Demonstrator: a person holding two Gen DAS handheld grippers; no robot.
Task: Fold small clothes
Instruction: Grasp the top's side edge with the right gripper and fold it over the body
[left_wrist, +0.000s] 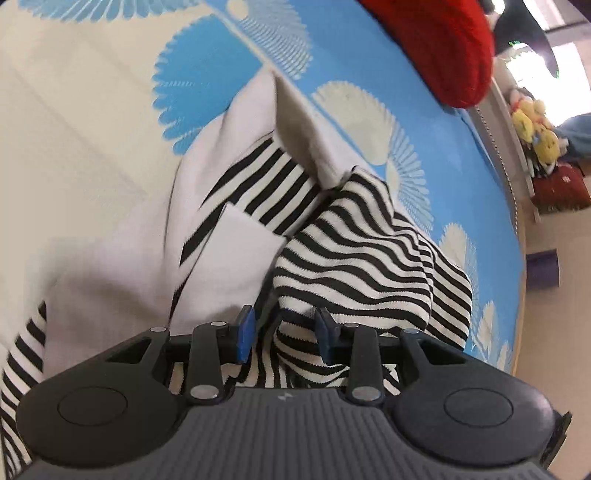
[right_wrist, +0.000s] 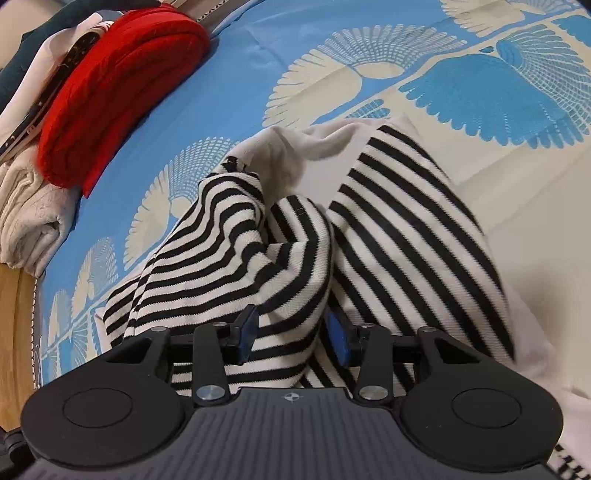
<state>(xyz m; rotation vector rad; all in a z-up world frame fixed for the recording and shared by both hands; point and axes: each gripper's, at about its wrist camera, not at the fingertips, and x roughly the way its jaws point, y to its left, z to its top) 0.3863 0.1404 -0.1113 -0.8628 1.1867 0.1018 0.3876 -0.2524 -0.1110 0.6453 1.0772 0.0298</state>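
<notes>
Only the right wrist view shows the folded red knit (right_wrist: 122, 92); striped garment (right_wrist: 240, 266) bunched, white lining exposed — left gripper (left_wrist: 284, 334) and right gripper (right_wrist: 293, 334) fingers spread, cloth lying loose between.

This is a home, most likely a bedroom. A bed (left_wrist: 92, 122) fills both views, spread with a blue and cream sheet (right_wrist: 229, 85) printed with fan shapes. Folded clothes sit at its edge: a red knit (right_wrist: 122, 85) stacked on a cream one (right_wrist: 33, 218), with darker garments behind. Past the bed's edge, in the left wrist view, a shelf holds yellow soft toys (left_wrist: 535, 129), with a red bag (left_wrist: 557, 188) below on a pale floor (left_wrist: 546, 232)
</notes>
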